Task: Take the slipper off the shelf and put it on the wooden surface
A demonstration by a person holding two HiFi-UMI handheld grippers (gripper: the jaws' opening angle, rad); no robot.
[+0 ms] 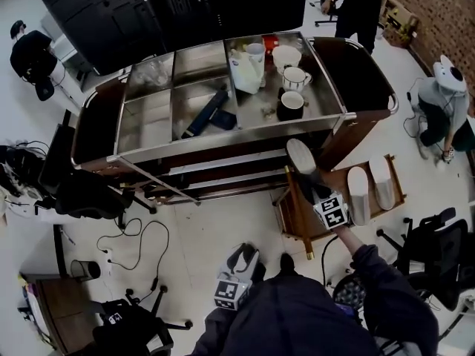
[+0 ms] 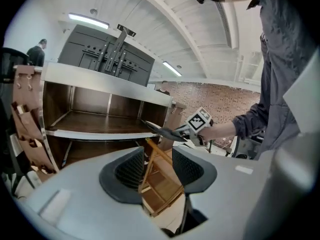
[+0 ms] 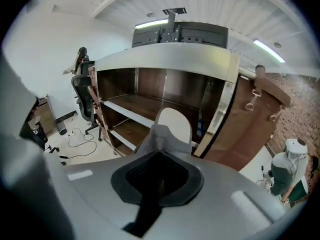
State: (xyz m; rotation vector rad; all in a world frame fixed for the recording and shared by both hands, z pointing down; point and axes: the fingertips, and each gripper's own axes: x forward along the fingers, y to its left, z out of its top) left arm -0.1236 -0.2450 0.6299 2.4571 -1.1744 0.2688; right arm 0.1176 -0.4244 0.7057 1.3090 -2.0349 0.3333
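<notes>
Before the shelf point(image 3: 131, 105), the slipper point(image 3: 175, 123) is plain white, round-ended.

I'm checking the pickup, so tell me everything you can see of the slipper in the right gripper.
The slipper is white or pale grey and soft-looking, with a smooth rounded oval sole and a fabric upper. The right gripper is shut on that upper and pinches it into folds. The slipper is held tilted up in front of the wooden shelves, its rounded end pointing away from the gripper. Nothing else visibly touches it.
</notes>
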